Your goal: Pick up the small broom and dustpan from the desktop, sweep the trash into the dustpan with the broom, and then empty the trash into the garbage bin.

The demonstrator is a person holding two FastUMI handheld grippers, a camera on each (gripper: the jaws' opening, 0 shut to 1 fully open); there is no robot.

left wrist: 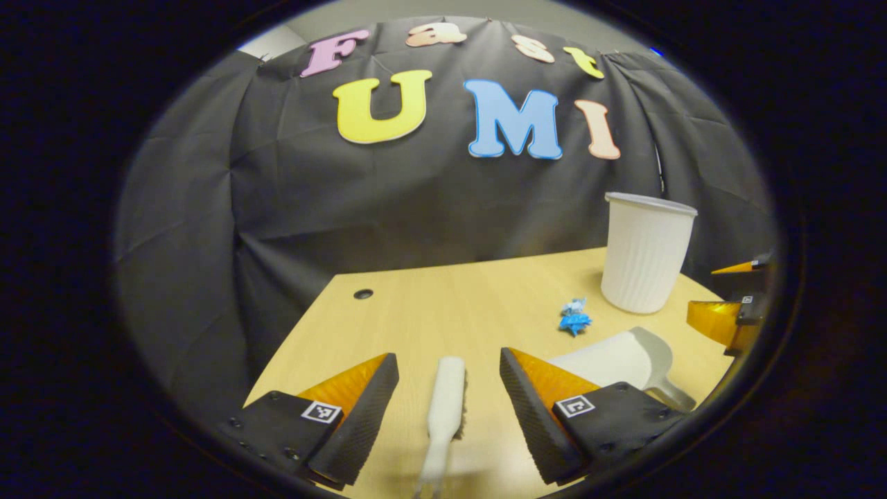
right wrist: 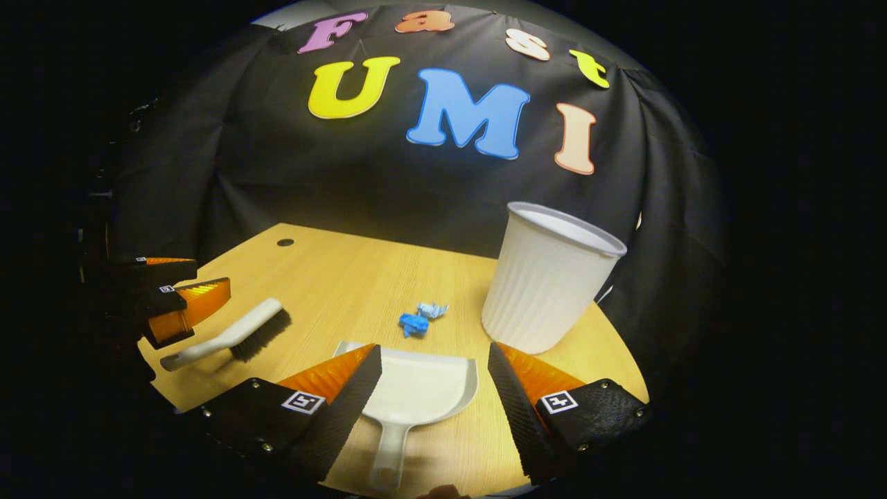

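nearest my left tool (left wrist: pixel 449 378), its two fingers standing wide apart and holding nothing, lies the small white plastic broom with dark bristles (left wrist: pixel 443 409), flat on the pale wood worktop (left wrist: pixel 429 305), handle pointing back toward me. my right tool (right wrist: pixel 434 381) is likewise spread and empty, straddling the white plastic dustpan (right wrist: pixel 416 388), whose handle also points my way. two crumpled blue paper scraps (right wrist: pixel 421 319) sit just beyond the pan's mouth, near the ribbed white plastic garbage bin (right wrist: pixel 547 284). i judge both implements light and stiff but smooth, so likely to slip or twist; i would take each by its handle close to the head. the scraps look featherlight and may skitter, so gentle strokes.
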